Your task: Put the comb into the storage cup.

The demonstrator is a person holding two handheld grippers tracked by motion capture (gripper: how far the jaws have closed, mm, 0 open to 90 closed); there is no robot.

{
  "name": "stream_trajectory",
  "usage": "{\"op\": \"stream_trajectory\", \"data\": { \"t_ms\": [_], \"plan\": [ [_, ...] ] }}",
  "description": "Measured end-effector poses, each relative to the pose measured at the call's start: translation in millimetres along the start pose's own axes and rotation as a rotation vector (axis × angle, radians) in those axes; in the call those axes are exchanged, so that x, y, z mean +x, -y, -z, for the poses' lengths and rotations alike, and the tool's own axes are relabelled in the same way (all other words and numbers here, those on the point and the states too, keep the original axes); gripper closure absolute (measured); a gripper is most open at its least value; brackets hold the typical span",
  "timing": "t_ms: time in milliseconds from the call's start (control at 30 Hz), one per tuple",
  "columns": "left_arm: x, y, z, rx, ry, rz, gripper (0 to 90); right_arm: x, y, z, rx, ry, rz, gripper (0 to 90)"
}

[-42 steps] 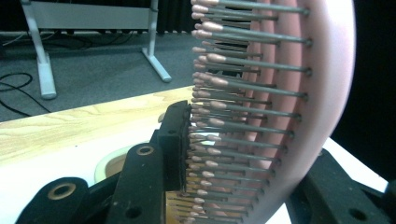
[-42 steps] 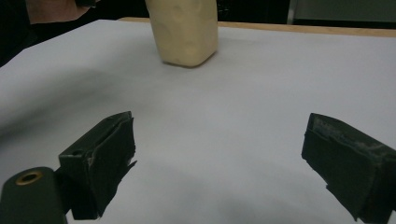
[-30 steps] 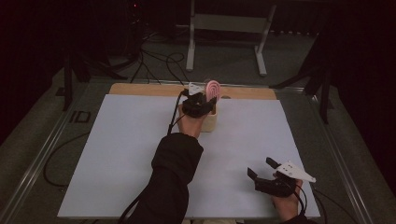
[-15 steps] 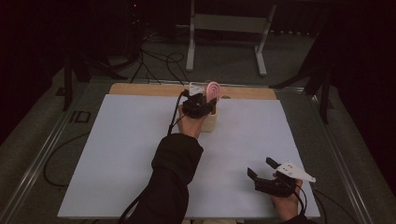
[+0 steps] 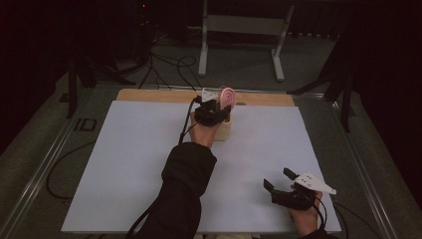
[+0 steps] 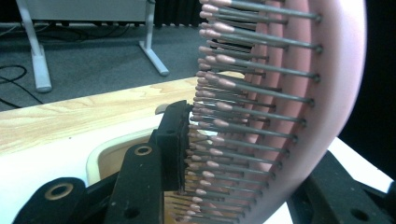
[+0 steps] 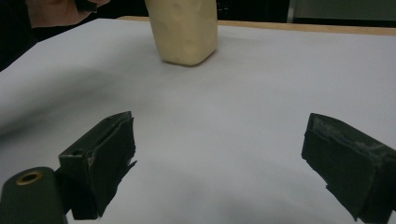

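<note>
A pink hairbrush (image 5: 228, 95) with metal bristles stands upright at the far middle of the table, over a cream container (image 5: 222, 130). My left gripper (image 5: 214, 112) is shut on the brush. In the left gripper view the brush (image 6: 280, 93) sits between the jaws of the left gripper (image 6: 247, 168), bristles against the left jaw, and the container's rim (image 6: 100, 156) lies just below. My right gripper (image 5: 277, 178) rests near the front right of the table, open and holding nothing. In the right gripper view the right gripper (image 7: 224, 154) faces the container (image 7: 187, 28) from well short of it.
A white mat (image 5: 124, 164) covers the table, with a wooden board (image 5: 149, 95) along its far edge. A metal stand (image 5: 239, 30) and cables lie on the floor beyond. The person's black sleeve (image 5: 184, 189) crosses the mat's middle.
</note>
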State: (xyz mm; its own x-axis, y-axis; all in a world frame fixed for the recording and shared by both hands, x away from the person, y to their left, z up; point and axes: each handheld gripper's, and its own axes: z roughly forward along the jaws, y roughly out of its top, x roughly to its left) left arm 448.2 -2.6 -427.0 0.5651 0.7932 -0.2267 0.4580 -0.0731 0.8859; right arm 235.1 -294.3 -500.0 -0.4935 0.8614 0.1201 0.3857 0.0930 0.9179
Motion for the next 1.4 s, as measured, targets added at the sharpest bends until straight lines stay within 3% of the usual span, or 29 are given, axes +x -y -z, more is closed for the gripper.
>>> {"op": "stream_trajectory", "data": {
  "t_ms": [967, 1400],
  "plan": [
    [10.9, -4.5, 0.7, 0.064, -0.030, -0.069, 58.8, -0.5, 0.2, -0.1, 0.000, -0.001, -0.003, 9.3],
    [17.7, -4.4, 2.1, 0.087, -0.061, -0.090, 50.4, -0.8, 0.3, -0.1, 0.000, 0.001, -0.003, 9.3]
  ]
}}
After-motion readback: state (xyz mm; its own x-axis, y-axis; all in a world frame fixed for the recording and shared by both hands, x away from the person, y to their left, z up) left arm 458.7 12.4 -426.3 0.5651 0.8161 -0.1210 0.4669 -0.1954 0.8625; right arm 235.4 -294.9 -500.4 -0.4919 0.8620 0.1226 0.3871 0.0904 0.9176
